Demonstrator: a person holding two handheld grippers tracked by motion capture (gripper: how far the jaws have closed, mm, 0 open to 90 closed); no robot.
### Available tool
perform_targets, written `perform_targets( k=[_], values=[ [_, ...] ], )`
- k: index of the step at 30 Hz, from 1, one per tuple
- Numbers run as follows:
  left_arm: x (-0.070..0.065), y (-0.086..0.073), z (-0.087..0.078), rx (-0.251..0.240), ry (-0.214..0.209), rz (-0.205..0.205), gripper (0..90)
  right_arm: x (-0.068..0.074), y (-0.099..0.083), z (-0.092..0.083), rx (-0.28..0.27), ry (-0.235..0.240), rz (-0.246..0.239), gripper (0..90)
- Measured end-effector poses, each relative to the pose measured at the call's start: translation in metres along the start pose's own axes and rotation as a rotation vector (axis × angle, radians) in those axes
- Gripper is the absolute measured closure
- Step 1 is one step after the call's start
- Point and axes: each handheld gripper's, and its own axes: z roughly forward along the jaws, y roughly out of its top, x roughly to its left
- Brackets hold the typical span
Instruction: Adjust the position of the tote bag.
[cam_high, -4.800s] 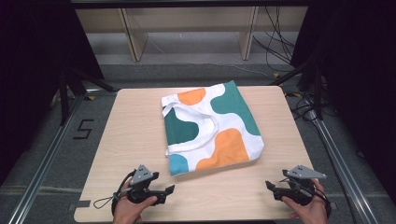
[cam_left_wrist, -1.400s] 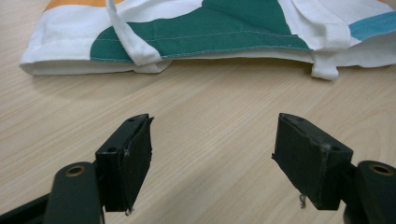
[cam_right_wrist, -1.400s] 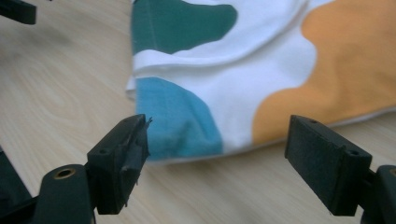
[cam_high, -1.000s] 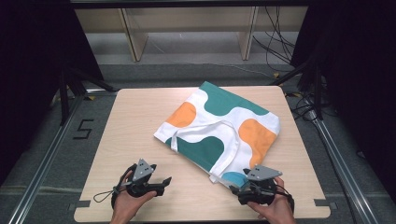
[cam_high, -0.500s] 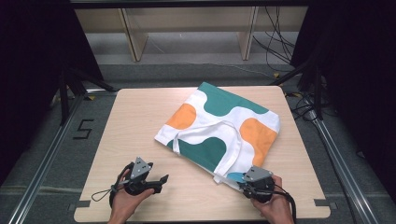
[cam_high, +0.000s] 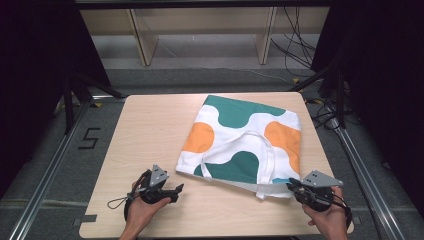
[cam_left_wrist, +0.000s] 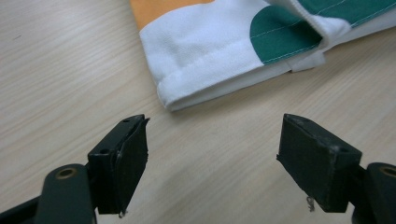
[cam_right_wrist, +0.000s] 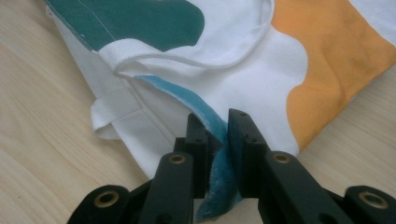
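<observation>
A cloth bag patterned in white, green and orange lies flat on the right half of the wooden table, its white handles on top. My right gripper is at the bag's near right corner. In the right gripper view its jaws have just been closing, and the right gripper is shut on a blue strip of the bag's edge. My left gripper rests near the front edge, just short of the bag's near left corner. It stands open with bare table between its jaws, and the bag's hem lies ahead.
The table's left half is bare wood. Metal rails run along both sides on the floor, with a "5" mark at the left. Shelving legs and cables lie beyond the far edge.
My right gripper has shut on the bag's near corner and moved right with it, swinging the bag's near edge to the right. The left gripper has stayed put.
</observation>
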Motion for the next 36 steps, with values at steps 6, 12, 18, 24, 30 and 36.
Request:
perform_targets(
  k=[6, 12, 18, 24, 30, 36],
  values=[
    [0.005, 0.01, 0.025, 0.022, 0.025, 0.01, 29.4, -0.006, 0.0, -0.002, 0.006, -0.004, -0.001, 79.5],
    [0.004, 0.014, 0.036, 0.01, 0.032, 0.039, 34.1, -0.013, -0.003, -0.002, 0.001, -0.006, 0.002, 79.4],
    [-0.001, 0.021, 0.046, 0.012, 0.046, 0.078, 38.6, -0.015, -0.003, -0.001, -0.003, -0.006, -0.012, 79.0],
    [-0.003, 0.025, 0.046, -0.065, 0.045, 0.108, 47.9, -0.016, -0.004, -0.001, 0.003, -0.008, 0.013, 78.3],
    [-0.011, 0.032, 0.042, -0.09, 0.024, 0.269, 84.6, -0.019, -0.008, 0.002, 0.024, -0.03, -0.001, 73.1],
    [-0.023, 0.031, 0.031, -0.067, -0.01, 0.35, 87.3, -0.023, -0.013, 0.008, 0.084, -0.079, -0.063, 72.4]
  ],
)
